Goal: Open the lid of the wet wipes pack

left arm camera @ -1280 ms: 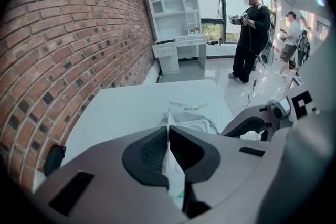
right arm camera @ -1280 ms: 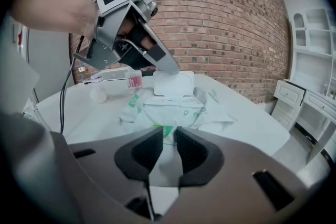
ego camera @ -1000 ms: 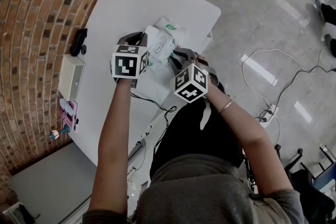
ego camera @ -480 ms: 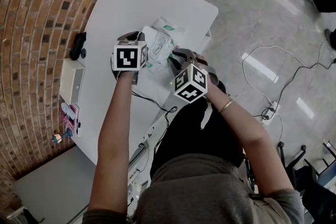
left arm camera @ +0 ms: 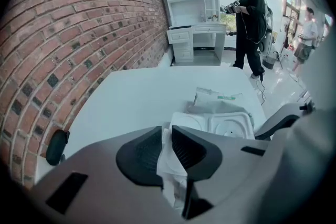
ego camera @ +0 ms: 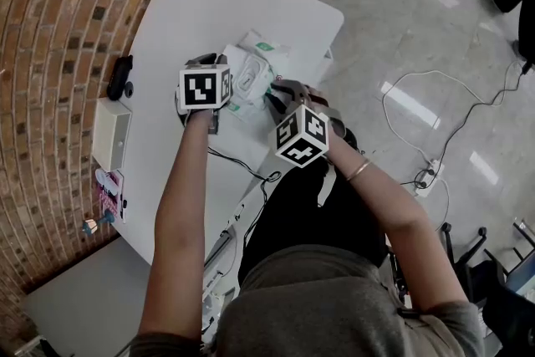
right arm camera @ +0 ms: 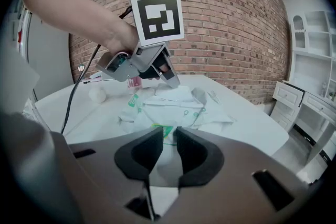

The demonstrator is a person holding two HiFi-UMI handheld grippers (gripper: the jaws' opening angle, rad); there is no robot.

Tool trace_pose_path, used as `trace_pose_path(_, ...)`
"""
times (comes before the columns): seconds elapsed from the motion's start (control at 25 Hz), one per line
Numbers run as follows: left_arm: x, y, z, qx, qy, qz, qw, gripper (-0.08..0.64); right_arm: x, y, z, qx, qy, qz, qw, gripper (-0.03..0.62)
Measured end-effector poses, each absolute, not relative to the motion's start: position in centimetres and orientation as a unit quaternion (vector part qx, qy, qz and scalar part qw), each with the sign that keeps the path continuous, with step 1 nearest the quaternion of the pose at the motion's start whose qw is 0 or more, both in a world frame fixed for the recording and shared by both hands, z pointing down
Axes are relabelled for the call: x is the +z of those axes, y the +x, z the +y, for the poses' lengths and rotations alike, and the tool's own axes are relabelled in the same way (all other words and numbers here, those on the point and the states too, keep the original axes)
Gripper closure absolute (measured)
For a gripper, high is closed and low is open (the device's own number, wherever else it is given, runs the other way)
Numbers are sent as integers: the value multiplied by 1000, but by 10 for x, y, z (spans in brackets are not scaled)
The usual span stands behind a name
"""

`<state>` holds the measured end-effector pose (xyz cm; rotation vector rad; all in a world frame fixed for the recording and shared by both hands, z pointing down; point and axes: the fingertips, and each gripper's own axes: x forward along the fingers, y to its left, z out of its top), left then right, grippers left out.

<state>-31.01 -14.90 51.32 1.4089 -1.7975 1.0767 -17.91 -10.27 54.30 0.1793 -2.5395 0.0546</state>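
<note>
The wet wipes pack [ego camera: 251, 79] lay on the white worktop [ego camera: 192, 12] between the 2 grippers, its long axis running away from the person. Its lid [left arm camera: 230, 126] showed as 2 square panels side by side, which reads as already flipped open. The left gripper [left arm camera: 168, 136] stood at the pack's left edge, with the lid just beyond its fingers. These fingers had just been opening and stood slightly apart. A white sheet [left arm camera: 170, 165] sat between them; whether wipe or pack film could not be determined. The right gripper [right arm camera: 169, 139] was clamped on the pack's opposite edge, anchoring it. The left gripper was nearer the lid, so any further lid move would fall to it.
</note>
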Motion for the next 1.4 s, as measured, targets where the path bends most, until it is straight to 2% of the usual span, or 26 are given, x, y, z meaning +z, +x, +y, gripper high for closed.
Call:
trace_pose_path(0.16,523,-311,-147,410,524,-678,313,511,543,-178,-103,22,67,-954,291,506)
trace_pose_path(0.4,521,-306,-154,433,517,-681,286,522,543,-178,-104,22,67,-954,290,506)
trace_pose_path(0.8,479,-295,-145,319,523,-737,285,522,543,-173,-107,47,59,-955,287,517)
trace_pose_path(0.92,471,-293,-137,307,524,-746,273,522,540,-172,-111,65,62,-957,276,526)
trace_pose_path(1.04,460,-291,-126,303,524,-753,260,522,526,-172,-115,70,73,-961,258,560)
trace_pose_path(1.4,438,-282,-96,251,513,-784,242,525,497,-162,-121,99,78,-962,241,561)
